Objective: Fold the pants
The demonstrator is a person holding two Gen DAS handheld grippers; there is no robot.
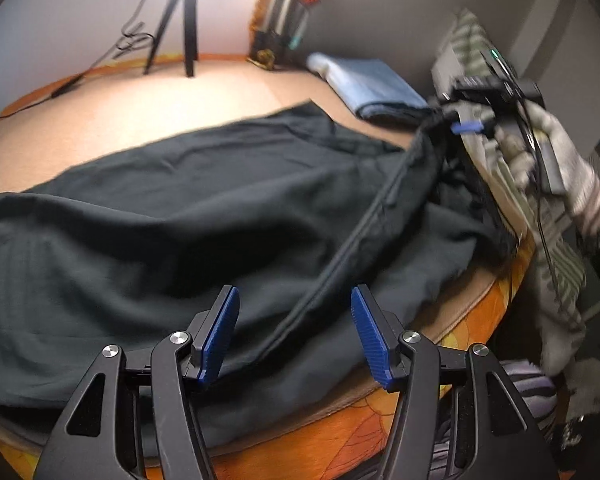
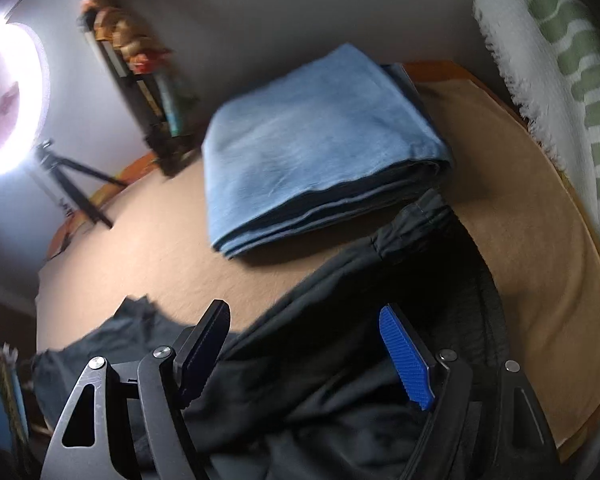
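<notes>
Black pants [image 1: 180, 208] lie spread and rumpled on a tan table [image 1: 180, 92]. My left gripper [image 1: 294, 312] is open just above the pants' near edge, with a raised seam of the cloth running between its pads. In the left wrist view the right gripper [image 1: 466, 126] is at the far right and lifts a corner of the pants off the table. In the right wrist view the right gripper [image 2: 304, 340] has its jaws apart, with the black pants [image 2: 320, 380] lying between and over them at the waistband end.
A folded blue garment [image 1: 372, 84] [image 2: 320, 148] lies at the back right of the table. A tripod [image 1: 180, 28] with a ring light [image 2: 8, 96] stands at the back. A green-patterned cloth [image 2: 560, 60] hangs at the right. The table edge [image 1: 340, 432] is orange.
</notes>
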